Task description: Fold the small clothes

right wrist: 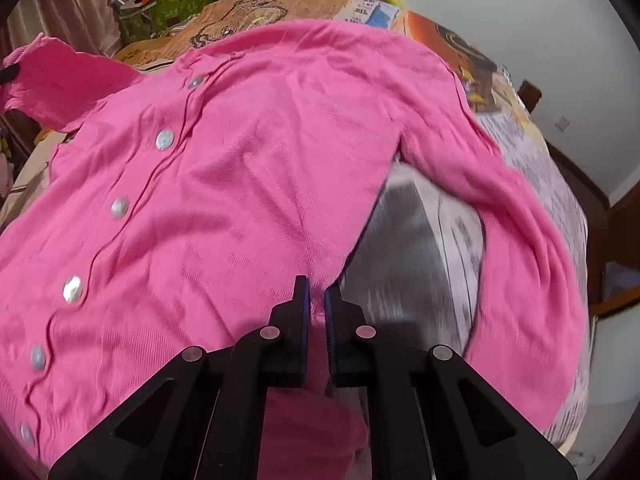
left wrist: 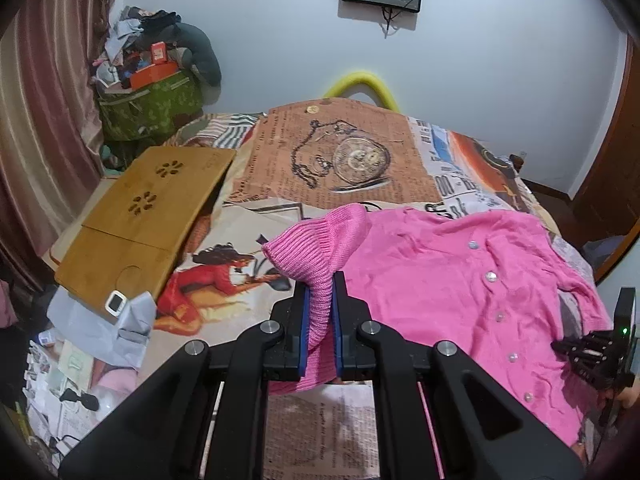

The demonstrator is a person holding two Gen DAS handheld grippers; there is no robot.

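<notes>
Bedding, a printed bedspread (left wrist: 344, 152) with a pocket-watch motif, serves as the reference surface. Pink cardigan (right wrist: 248, 168) lies spread on it, button side up, with its row of pale buttons (right wrist: 164, 139) fastened and one sleeve trailing toward the bedspread's right edge. Wooden lap tray (left wrist: 148, 216) rests on the bedspread's left side, well apart from the cardigan. Left gripper (left wrist: 321, 304) has its jaws closed narrowly on the ribbed cuff (left wrist: 312, 248) of the other sleeve, raised off the bedspread. Right gripper (right wrist: 316, 308) has its jaws pinched on the cardigan's fabric at the near side seam below the armpit.
</notes>
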